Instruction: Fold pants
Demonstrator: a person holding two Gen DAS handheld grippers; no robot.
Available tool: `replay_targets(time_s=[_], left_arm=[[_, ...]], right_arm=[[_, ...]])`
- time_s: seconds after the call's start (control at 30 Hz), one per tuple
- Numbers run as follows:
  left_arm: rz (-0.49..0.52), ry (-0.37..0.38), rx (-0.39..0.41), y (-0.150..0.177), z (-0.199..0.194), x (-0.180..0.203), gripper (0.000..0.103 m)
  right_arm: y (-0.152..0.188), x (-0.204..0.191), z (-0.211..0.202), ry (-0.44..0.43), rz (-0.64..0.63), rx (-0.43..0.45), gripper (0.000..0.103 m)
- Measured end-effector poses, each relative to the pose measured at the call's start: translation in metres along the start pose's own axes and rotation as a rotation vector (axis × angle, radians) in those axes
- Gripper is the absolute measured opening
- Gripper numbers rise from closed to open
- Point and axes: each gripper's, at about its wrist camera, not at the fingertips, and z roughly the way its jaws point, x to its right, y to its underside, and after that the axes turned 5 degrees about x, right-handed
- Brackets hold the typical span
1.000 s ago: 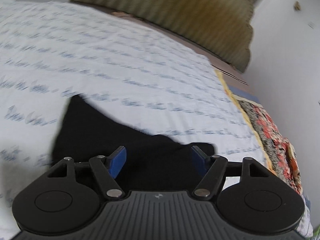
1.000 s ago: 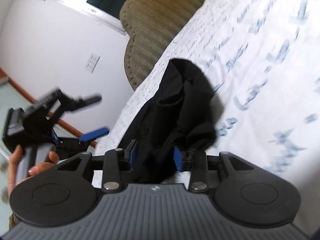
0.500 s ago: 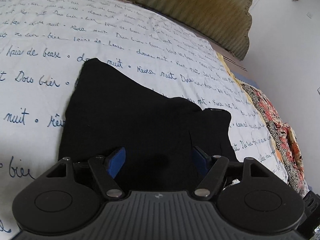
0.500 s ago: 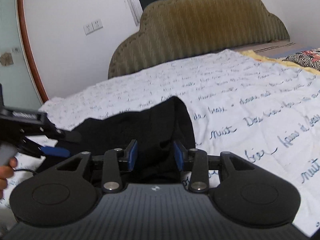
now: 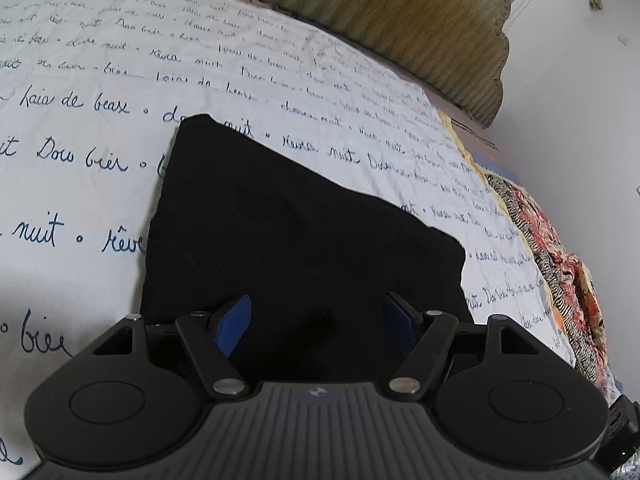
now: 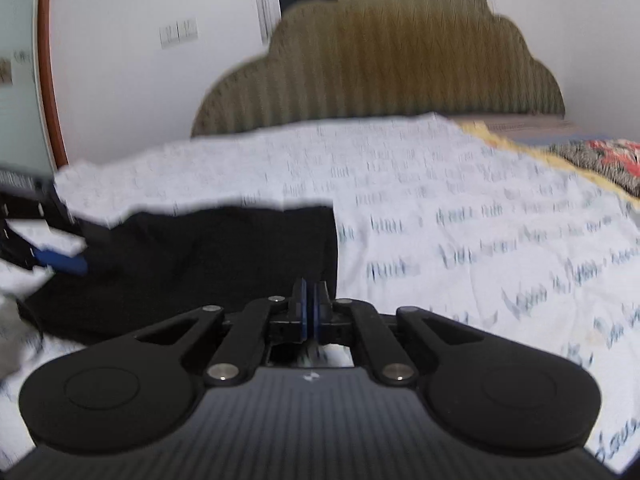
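The black pants (image 5: 304, 240) lie folded flat as a rough rectangle on the white bedspread (image 5: 120, 92) with blue handwriting print. My left gripper (image 5: 318, 322) is open, its blue pads low over the near edge of the pants, holding nothing. In the right wrist view the pants (image 6: 208, 256) lie flat ahead and to the left. My right gripper (image 6: 310, 304) is shut with its pads together and nothing visibly between them, at the near right corner of the pants. The left gripper (image 6: 48, 258) shows at the left edge there.
A padded olive headboard (image 6: 380, 68) stands at the far end of the bed. A patterned red, black and white blanket (image 5: 560, 264) lies along the bed's right side by a white wall. A door frame (image 6: 48, 80) is at the left.
The right gripper let go of the bunched pants and closed empty; the pants now lie flat. The left gripper moved closer over the pants and stayed open.
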Motion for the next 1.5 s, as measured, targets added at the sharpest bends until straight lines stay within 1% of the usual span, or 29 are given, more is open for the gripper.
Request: replay_targets(time_s=[0.07, 0.1, 0.17, 0.2, 0.27, 0.33, 0.4, 0.47, 0.5, 0.53, 0.57, 0.6, 0.67, 0.7, 0.73, 0.83, 0.9, 0.93, 1.0, 1.03, 1.07, 1.13, 1.2, 1.23, 1.27, 1.33, 1.37, 1.43, 1.5], left_arm=[[0.007, -0.003, 0.003, -0.001, -0.003, 0.000, 0.072], [0.011, 0.000, 0.006, -0.003, -0.005, 0.001, 0.072], [0.013, 0.001, 0.023, -0.007, -0.007, 0.001, 0.072], [0.012, -0.002, 0.032, -0.010, -0.007, 0.002, 0.072], [0.011, -0.008, 0.039, -0.015, -0.003, 0.005, 0.072], [0.015, -0.023, 0.043, -0.018, 0.003, 0.007, 0.072], [0.030, -0.052, 0.039, -0.017, 0.010, 0.009, 0.072], [0.082, -0.080, 0.015, -0.013, 0.018, 0.012, 0.072], [0.105, -0.091, 0.004, -0.010, 0.021, 0.012, 0.072], [0.121, -0.087, 0.000, -0.007, 0.021, 0.013, 0.072], [0.138, -0.084, 0.002, -0.006, 0.019, 0.014, 0.072], [0.150, -0.086, 0.008, -0.005, 0.017, 0.014, 0.072], [0.155, -0.095, 0.042, -0.010, 0.012, 0.015, 0.073], [0.154, -0.098, 0.064, -0.013, 0.009, 0.014, 0.073], [0.155, -0.103, 0.076, -0.016, 0.008, 0.015, 0.073], [0.152, -0.088, 0.058, -0.018, 0.007, 0.014, 0.073], [0.176, -0.074, 0.031, -0.011, 0.007, 0.015, 0.073], [0.206, -0.082, 0.012, -0.005, 0.010, 0.017, 0.073], [0.256, -0.110, -0.012, 0.005, 0.013, 0.020, 0.073], [0.272, -0.115, -0.004, 0.009, 0.008, 0.021, 0.073], [0.281, -0.113, 0.003, 0.011, 0.003, 0.022, 0.073], [0.286, -0.098, 0.007, 0.015, -0.008, 0.021, 0.073], [0.291, -0.100, -0.024, 0.021, -0.011, 0.017, 0.079], [0.297, -0.103, -0.036, 0.025, -0.011, 0.015, 0.079], [0.315, -0.111, -0.035, 0.031, -0.014, 0.015, 0.079], [0.363, -0.137, -0.029, 0.039, -0.025, 0.015, 0.079], [0.366, -0.140, -0.027, 0.041, -0.032, 0.013, 0.079], [0.333, -0.133, -0.019, 0.040, -0.044, 0.003, 0.079], [0.270, -0.131, -0.006, 0.035, -0.054, -0.010, 0.079]], right_arm=[[0.000, -0.002, -0.003, 0.052, -0.025, -0.003, 0.000], [-0.003, 0.000, -0.005, 0.078, -0.024, 0.000, 0.007], [-0.015, 0.006, -0.011, 0.082, 0.009, 0.039, 0.009], [-0.024, 0.008, -0.013, 0.063, 0.013, 0.062, 0.009], [-0.046, -0.003, -0.005, 0.005, -0.040, 0.087, 0.009], [-0.066, -0.019, 0.017, -0.086, -0.106, 0.070, 0.009], [-0.077, -0.028, 0.050, -0.189, -0.110, 0.019, 0.009], [-0.081, -0.033, 0.087, -0.228, -0.117, -0.054, 0.009], [-0.080, -0.032, 0.104, -0.226, -0.126, -0.102, 0.009], [-0.076, -0.028, 0.119, -0.193, -0.135, -0.147, 0.010], [-0.072, -0.021, 0.130, -0.166, -0.133, -0.178, 0.006], [-0.069, -0.012, 0.134, -0.145, -0.108, -0.192, 0.000], [-0.069, -0.004, 0.126, -0.129, -0.077, -0.175, 0.000], [-0.070, -0.004, 0.116, -0.101, -0.081, -0.150, 0.010], [-0.072, -0.006, 0.104, -0.095, -0.096, -0.118, 0.014], [-0.072, -0.012, 0.070, -0.166, -0.076, -0.076, 0.013], [-0.063, -0.016, 0.054, -0.168, -0.108, -0.088, 0.013], [-0.055, -0.018, 0.050, -0.145, -0.148, -0.105, 0.014], [-0.038, -0.017, 0.053, -0.059, -0.232, -0.144, 0.016], [-0.034, -0.012, 0.052, -0.033, -0.212, -0.145, 0.016], [-0.034, -0.005, 0.046, -0.029, -0.162, -0.131, 0.016], [-0.039, -0.001, 0.024, -0.053, -0.104, -0.075, 0.017], [-0.039, -0.010, 0.014, -0.111, -0.093, -0.051, 0.016], [-0.036, -0.014, 0.013, -0.142, -0.103, -0.066, 0.016], [-0.030, -0.020, 0.017, -0.148, -0.135, -0.096, 0.017], [-0.020, -0.027, 0.026, -0.129, -0.197, -0.131, 0.018], [-0.020, -0.026, 0.027, -0.124, -0.183, -0.125, 0.018], [-0.029, -0.029, 0.022, -0.104, -0.149, -0.094, 0.019], [-0.041, -0.039, 0.016, -0.133, -0.158, -0.045, 0.020]])
